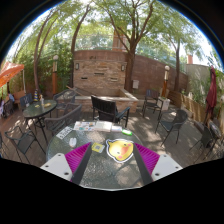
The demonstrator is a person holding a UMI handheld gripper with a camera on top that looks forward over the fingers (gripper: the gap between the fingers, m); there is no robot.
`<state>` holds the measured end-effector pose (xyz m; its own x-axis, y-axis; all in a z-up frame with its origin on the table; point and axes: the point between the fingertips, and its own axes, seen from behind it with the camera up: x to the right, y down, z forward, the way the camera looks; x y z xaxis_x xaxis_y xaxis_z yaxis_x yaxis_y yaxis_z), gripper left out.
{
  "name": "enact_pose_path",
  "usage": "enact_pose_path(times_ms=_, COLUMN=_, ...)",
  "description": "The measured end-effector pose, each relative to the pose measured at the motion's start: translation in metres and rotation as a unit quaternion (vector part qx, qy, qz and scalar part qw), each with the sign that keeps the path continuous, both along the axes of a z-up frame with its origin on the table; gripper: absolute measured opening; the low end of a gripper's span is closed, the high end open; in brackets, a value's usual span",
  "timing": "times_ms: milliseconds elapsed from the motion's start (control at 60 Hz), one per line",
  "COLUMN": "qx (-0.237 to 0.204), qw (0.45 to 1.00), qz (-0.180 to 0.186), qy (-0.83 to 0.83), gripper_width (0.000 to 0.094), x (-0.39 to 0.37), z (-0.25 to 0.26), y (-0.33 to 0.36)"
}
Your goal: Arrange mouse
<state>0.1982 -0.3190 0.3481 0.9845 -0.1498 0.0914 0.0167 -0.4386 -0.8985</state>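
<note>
The small pale-yellow, rounded computer mouse with orange markings (120, 149) lies between the fingers of the gripper (108, 156), on a glass-topped table (110, 172). It sits nearer the right-hand finger, and whether it touches that finger's magenta pad (146, 155) cannot be told. A clear gap shows between it and the left finger's pad (72, 157), so the gripper stands spread about the mouse with nothing pinched. The mouse's long axis seems to run roughly fore and aft along the fingers, tilted a little to one side; which end is its front cannot be made out.

Just left of the mouse lies a small yellow-green object (97, 148), also between the fingers. Farther along the table top, beyond the fingertips, are a few small items, among them something white (72, 141) near the left finger.

Around the table is a brick-paved patio with dark metal chairs (103, 106) and a further round table (38, 106) off to the left. A low brick wall (100, 70) stands behind them under leafy trees (140, 20). Nothing lies on top of the mouse.
</note>
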Motion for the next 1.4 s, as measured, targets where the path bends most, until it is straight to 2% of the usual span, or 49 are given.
enact_pose_path(times_ms=117, qx=-0.010, qw=1.000, qz=-0.006, qy=0.006, gripper_width=0.0853, x=0.005, z=-0.016, y=0.002)
enact_pose_path(times_ms=233, qx=-0.038, qw=0.999, qz=-0.011, qy=-0.003, gripper_width=0.0851, x=0.005, z=-0.041, y=-0.008)
enact_pose_path(times_ms=333, qx=-0.073, qw=0.997, qz=-0.007, qy=-0.003, gripper_width=0.0850, x=0.004, z=-0.090, y=-0.011)
enact_pose_path(times_ms=517, qx=-0.155, qw=0.987, qz=0.032, qy=0.007, gripper_width=0.0849, x=-0.037, z=-0.202, y=-0.017)
enact_pose_path(times_ms=600, qx=-0.177, qw=0.983, qz=0.056, qy=0.016, gripper_width=0.0850, x=-0.075, z=-0.240, y=0.005)
enact_pose_path(times_ms=733, qx=-0.178, qw=0.979, qz=0.090, qy=0.037, gripper_width=0.0871, x=-0.138, z=-0.275, y=0.066)
enact_pose_path(times_ms=917, qx=-0.135, qw=0.983, qz=0.122, qy=0.035, gripper_width=0.0863, x=-0.200, z=-0.300, y=0.199)
enact_pose_path(times_ms=1000, qx=-0.120, qw=0.984, qz=0.126, qy=0.037, gripper_width=0.0859, x=-0.216, z=-0.311, y=0.258)
enact_pose_path(times_ms=1183, qx=-0.127, qw=0.985, qz=0.112, qy=0.028, gripper_width=0.0849, x=-0.227, z=-0.346, y=0.341)
enact_pose_path(times_ms=1283, qx=-0.148, qw=0.982, qz=0.113, qy=0.032, gripper_width=0.0794, x=-0.233, z=-0.367, y=0.355)
enact_pose_path(times_ms=1367, qx=-0.144, qw=0.981, qz=0.120, qy=0.043, gripper_width=0.0625, x=-0.241, z=-0.366, y=0.360)
enact_pose_path(times_ms=1400, qx=-0.144, qw=0.981, qz=0.122, qy=0.038, gripper_width=0.0526, x=-0.241, z=-0.367, y=0.360)
